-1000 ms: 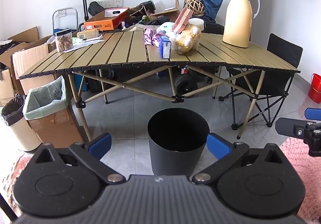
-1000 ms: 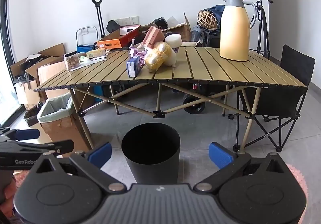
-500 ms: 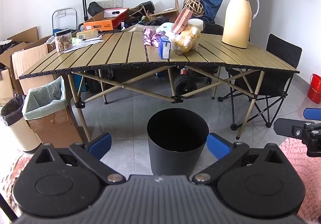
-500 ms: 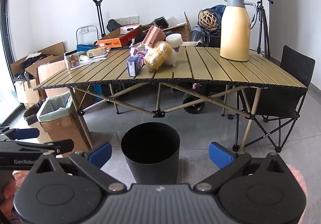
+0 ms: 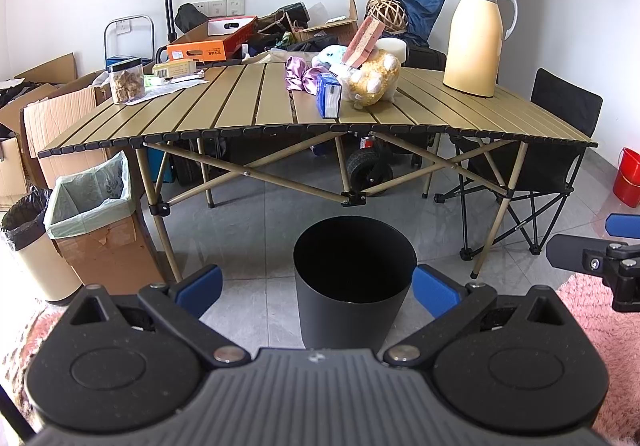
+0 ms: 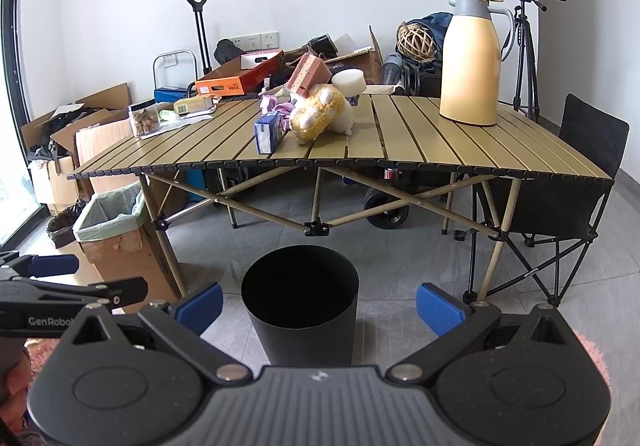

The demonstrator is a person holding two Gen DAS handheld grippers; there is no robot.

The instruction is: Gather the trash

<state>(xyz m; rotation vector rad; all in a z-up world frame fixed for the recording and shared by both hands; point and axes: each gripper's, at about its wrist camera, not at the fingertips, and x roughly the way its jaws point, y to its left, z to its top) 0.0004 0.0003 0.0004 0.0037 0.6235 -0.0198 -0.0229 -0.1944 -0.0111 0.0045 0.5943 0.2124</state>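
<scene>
Almost nothing has moved: your left gripper (image 5: pixel 316 284) and right gripper (image 6: pixel 318 304) still hover wide and empty before the black bin (image 5: pixel 354 278), so collection hasn't begun.

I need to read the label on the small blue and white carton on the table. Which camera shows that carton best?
The left wrist view: the carton stands larger there, its white front panel facing the camera. In the right wrist view the carton looks smaller and turned, showing top and side. The print is too small to read in either.
</scene>
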